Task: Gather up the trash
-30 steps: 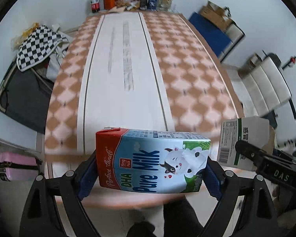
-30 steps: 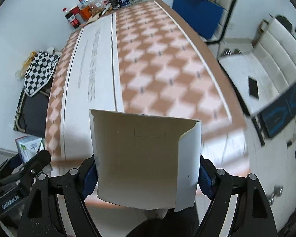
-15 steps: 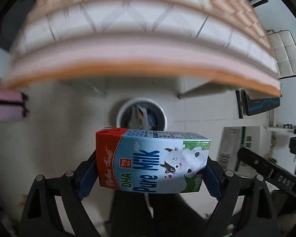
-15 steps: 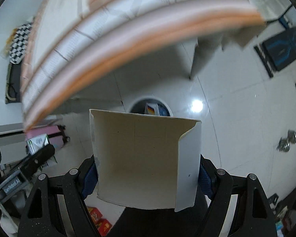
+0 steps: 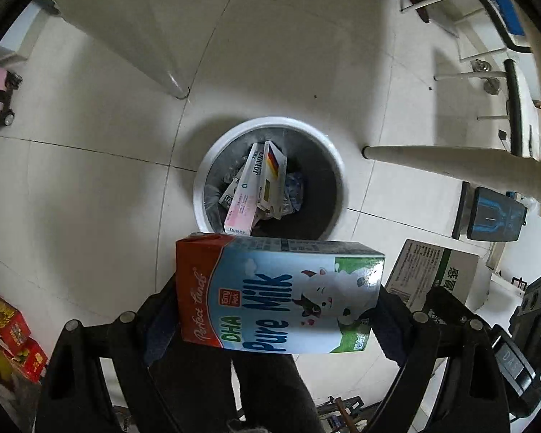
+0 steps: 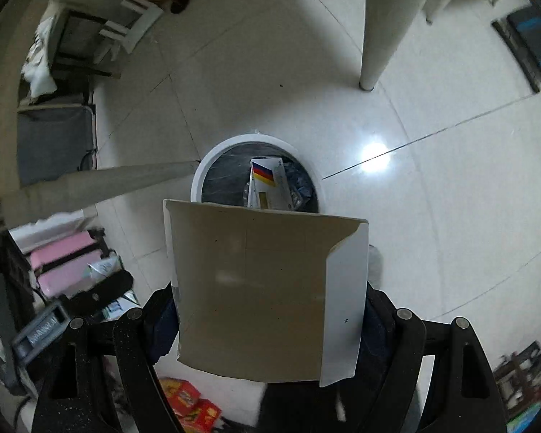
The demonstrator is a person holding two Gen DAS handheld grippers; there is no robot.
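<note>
My left gripper (image 5: 274, 310) is shut on a blue and red "Pure Milk" carton (image 5: 277, 292), held sideways above the near rim of a round white trash bin (image 5: 328, 144) on the floor. The bin holds several boxes and wrappers. My right gripper (image 6: 268, 310) is shut on an opened cardboard box (image 6: 256, 288), brown inside with a white flap, held above the near edge of the same bin (image 6: 205, 160). The cardboard box also shows at the right of the left wrist view (image 5: 436, 274).
White table legs stand beside the bin (image 5: 451, 166) (image 6: 386, 25). A pink suitcase (image 6: 65, 263) is at the left, red boxes (image 5: 14, 339) lie on the floor nearby, and a blue and black scale (image 5: 494, 213) sits to the right.
Both grippers have swung down from the tabletop, past its edge, to point at the floor. The bin has come closer and larger. Both items stay gripped.
</note>
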